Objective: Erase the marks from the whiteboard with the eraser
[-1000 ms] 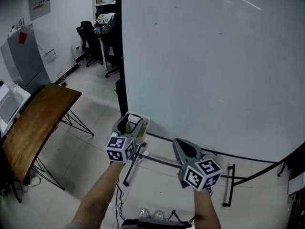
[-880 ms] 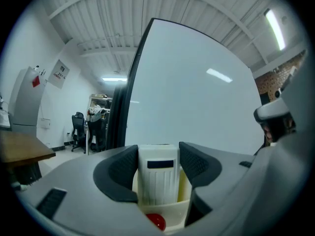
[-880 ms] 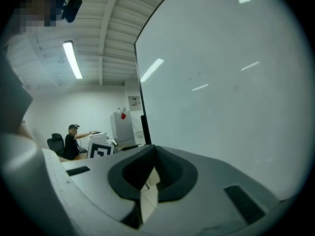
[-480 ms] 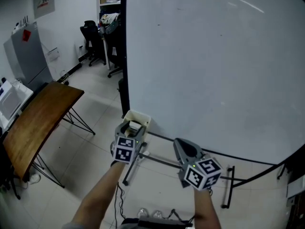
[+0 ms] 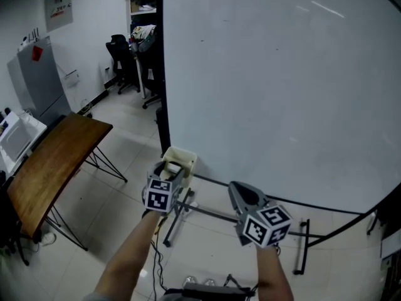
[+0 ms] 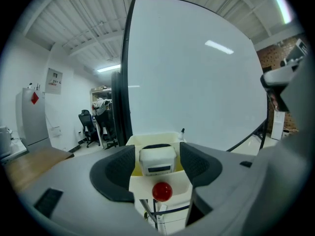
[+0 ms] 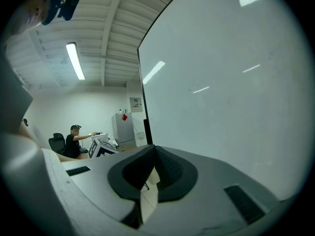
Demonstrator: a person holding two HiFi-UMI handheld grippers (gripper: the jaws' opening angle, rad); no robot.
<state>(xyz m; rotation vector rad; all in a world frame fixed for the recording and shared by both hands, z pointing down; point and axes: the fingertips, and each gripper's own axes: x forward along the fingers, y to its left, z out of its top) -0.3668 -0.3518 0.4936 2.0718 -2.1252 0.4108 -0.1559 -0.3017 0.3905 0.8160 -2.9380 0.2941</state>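
It was an office or lab workroom. A large whiteboard [image 5: 282,93] stood on a wheeled frame over a pale tiled floor [image 5: 119,137], with black office chairs [image 5: 120,55], a wooden table [image 5: 50,168], a grey cabinet [image 5: 37,77] and stocked shelves [image 5: 143,5] behind. A strip light [image 7: 75,60] ran overhead, and a seated person [image 7: 75,140] worked farther back.

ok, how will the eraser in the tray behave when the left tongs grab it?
Probably light and rigid: the eraser looks like a small blocky plastic shell. Its flat sides should grip without rolling. The walls of the tray may block pushing it sideways.
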